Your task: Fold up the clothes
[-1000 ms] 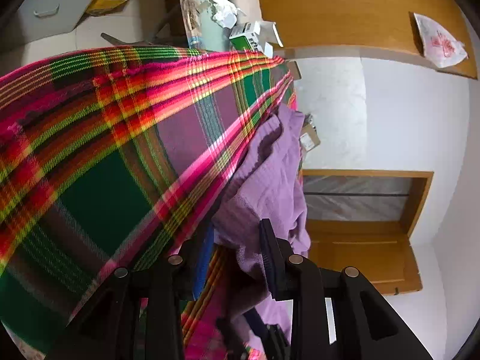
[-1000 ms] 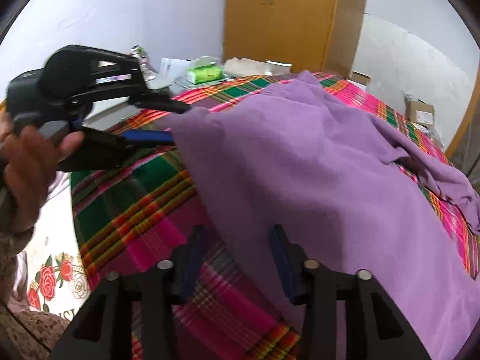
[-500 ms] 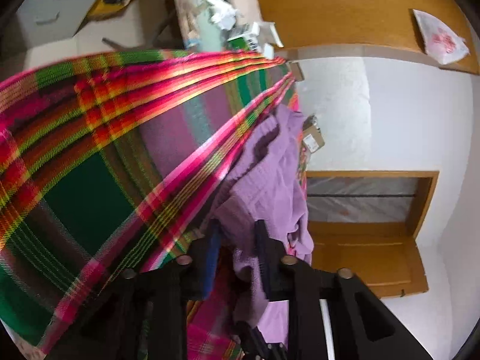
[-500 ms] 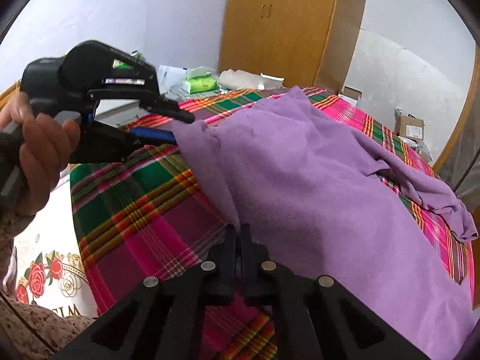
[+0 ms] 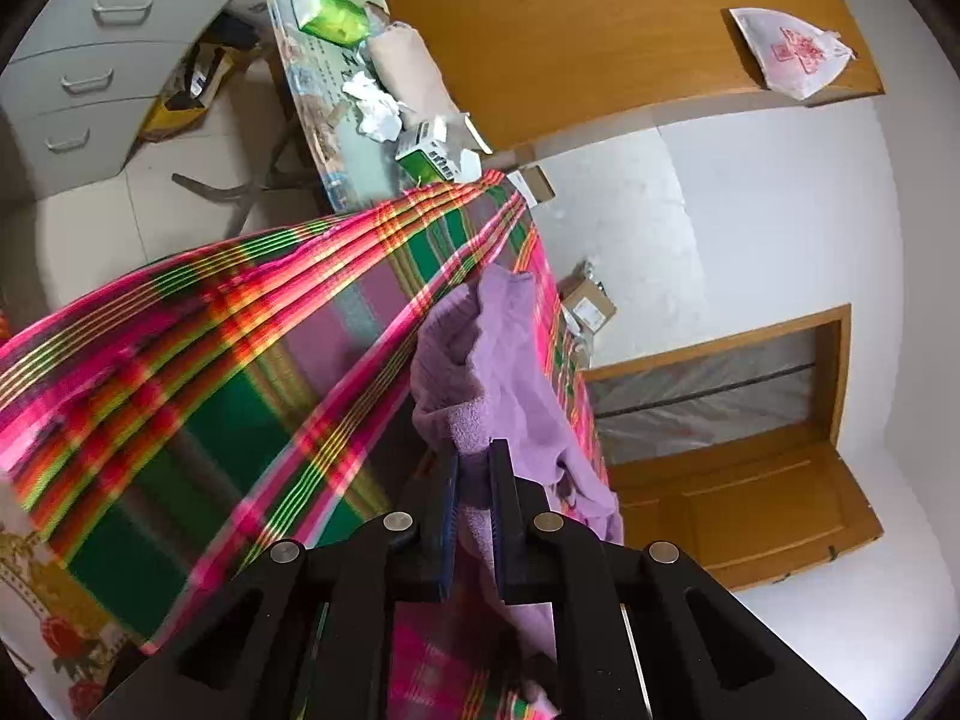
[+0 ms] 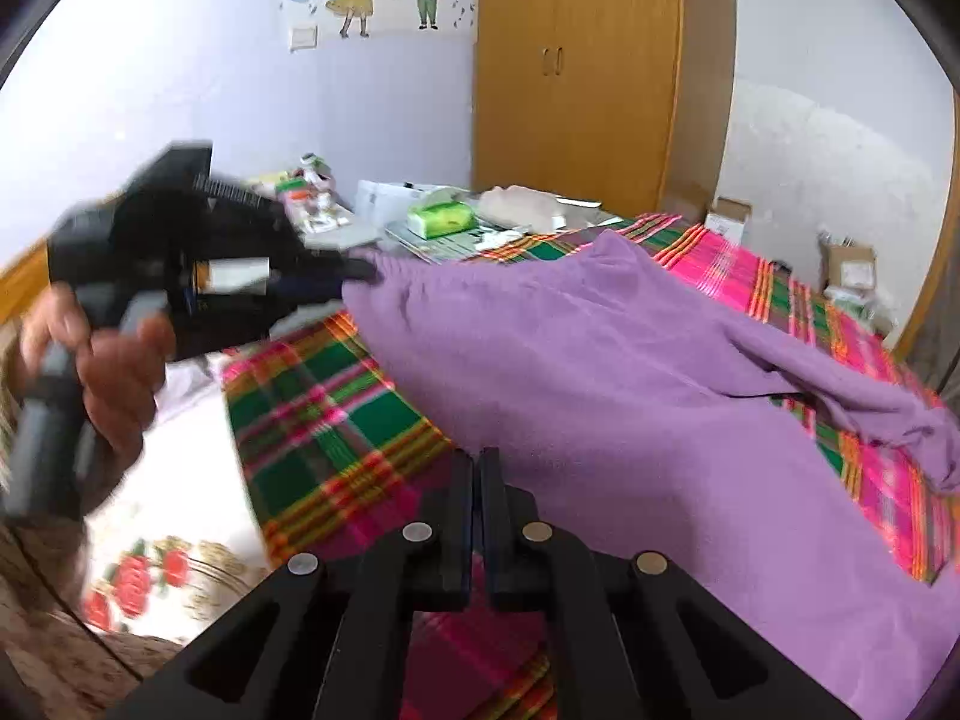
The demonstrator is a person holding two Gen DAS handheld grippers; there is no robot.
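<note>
A purple garment (image 6: 600,372) lies spread over a bed covered by a bright plaid blanket (image 6: 336,414). My right gripper (image 6: 477,462) is shut on the garment's near edge, its jaws pressed together. In the right wrist view, a hand (image 6: 120,360) holds my left gripper (image 6: 360,273), which pinches the garment's far-left corner. In the left wrist view, the left gripper (image 5: 474,468) is shut on a bunched fold of the purple garment (image 5: 498,348), and the plaid blanket (image 5: 240,360) falls away to the left.
A bedside table (image 6: 360,234) beyond the bed carries a green tissue pack (image 6: 441,219) and other clutter. A wooden wardrobe (image 6: 576,72) stands behind it. Cardboard boxes (image 6: 846,261) sit by the far wall. Grey drawers (image 5: 90,78) stand left of the bed.
The left gripper went from open around the garment's corner to shut on it. The right gripper closed on the near edge. The garment now stretches taut between the two.
</note>
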